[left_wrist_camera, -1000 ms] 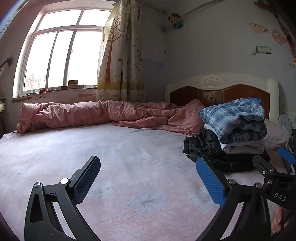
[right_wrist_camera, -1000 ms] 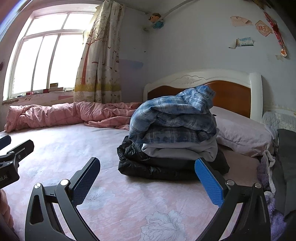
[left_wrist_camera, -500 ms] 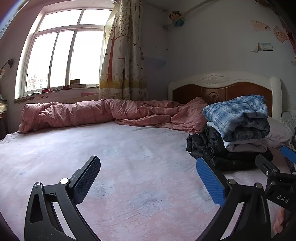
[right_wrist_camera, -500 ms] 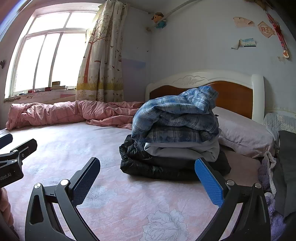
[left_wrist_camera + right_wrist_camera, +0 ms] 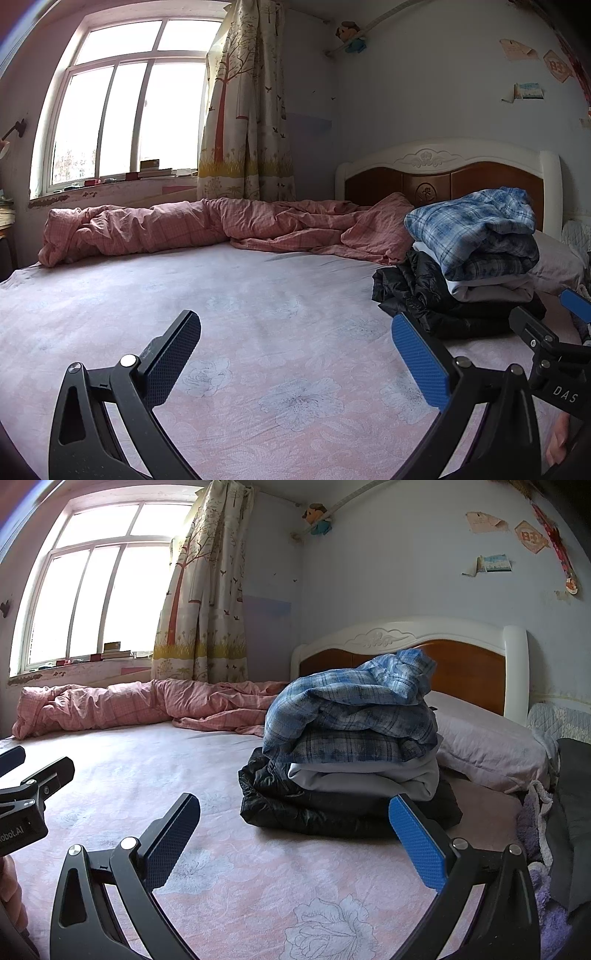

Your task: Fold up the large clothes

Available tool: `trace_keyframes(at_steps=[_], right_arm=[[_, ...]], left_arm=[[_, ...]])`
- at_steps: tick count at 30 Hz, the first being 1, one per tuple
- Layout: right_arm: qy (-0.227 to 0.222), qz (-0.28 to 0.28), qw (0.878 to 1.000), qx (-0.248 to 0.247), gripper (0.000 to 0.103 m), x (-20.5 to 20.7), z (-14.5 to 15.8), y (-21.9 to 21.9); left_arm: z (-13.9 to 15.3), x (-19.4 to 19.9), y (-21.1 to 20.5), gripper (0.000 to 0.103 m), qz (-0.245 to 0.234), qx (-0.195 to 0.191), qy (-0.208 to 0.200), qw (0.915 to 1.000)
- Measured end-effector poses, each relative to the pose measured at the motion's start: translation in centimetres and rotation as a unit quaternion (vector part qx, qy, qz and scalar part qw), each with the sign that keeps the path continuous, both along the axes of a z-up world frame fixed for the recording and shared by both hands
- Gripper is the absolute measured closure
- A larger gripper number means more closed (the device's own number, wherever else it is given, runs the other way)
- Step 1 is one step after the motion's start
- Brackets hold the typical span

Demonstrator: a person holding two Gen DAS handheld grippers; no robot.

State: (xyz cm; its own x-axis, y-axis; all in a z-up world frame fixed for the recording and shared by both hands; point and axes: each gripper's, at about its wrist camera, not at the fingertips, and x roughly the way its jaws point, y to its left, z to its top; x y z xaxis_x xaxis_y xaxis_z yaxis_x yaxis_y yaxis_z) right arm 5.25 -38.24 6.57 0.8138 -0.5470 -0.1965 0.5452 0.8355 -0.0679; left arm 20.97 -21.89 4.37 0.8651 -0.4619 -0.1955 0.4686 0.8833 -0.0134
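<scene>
A stack of folded clothes sits on the bed near the headboard: a blue plaid shirt on top, a pale grey garment under it, a black puffy jacket at the bottom. The stack also shows in the left wrist view at the right. My left gripper is open and empty above the pink floral bedsheet. My right gripper is open and empty, just in front of the stack and apart from it.
A rolled pink quilt lies along the far side of the bed under the window. A pale pillow lies against the wooden headboard. Dark and purple fabric is heaped at the right edge.
Both grippers have dropped slightly and drifted; the clothes stack sits a little higher and further right in both views. Both stay open and empty.
</scene>
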Motion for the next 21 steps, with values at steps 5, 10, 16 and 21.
trace_keyframes(at_steps=[5, 10, 16, 21], right_arm=[[0.000, 0.000, 1.000, 0.000, 0.000, -0.03, -0.06, 0.12], [0.001, 0.001, 1.000, 0.001, 0.000, -0.01, -0.04, 0.11], [0.001, 0.000, 1.000, 0.001, 0.000, 0.01, -0.08, 0.10], [0.000, 0.000, 1.000, 0.001, 0.000, 0.00, -0.08, 0.13]], left_arm=[[0.01, 0.00, 0.02, 0.000, 0.000, 0.000, 0.000, 1.0000], [0.00, -0.02, -0.01, 0.000, 0.001, 0.002, 0.000, 1.0000], [-0.08, -0.12, 0.14, 0.000, 0.000, 0.003, -0.003, 1.0000], [-0.08, -0.16, 0.15, 0.000, 0.000, 0.004, -0.004, 1.0000]])
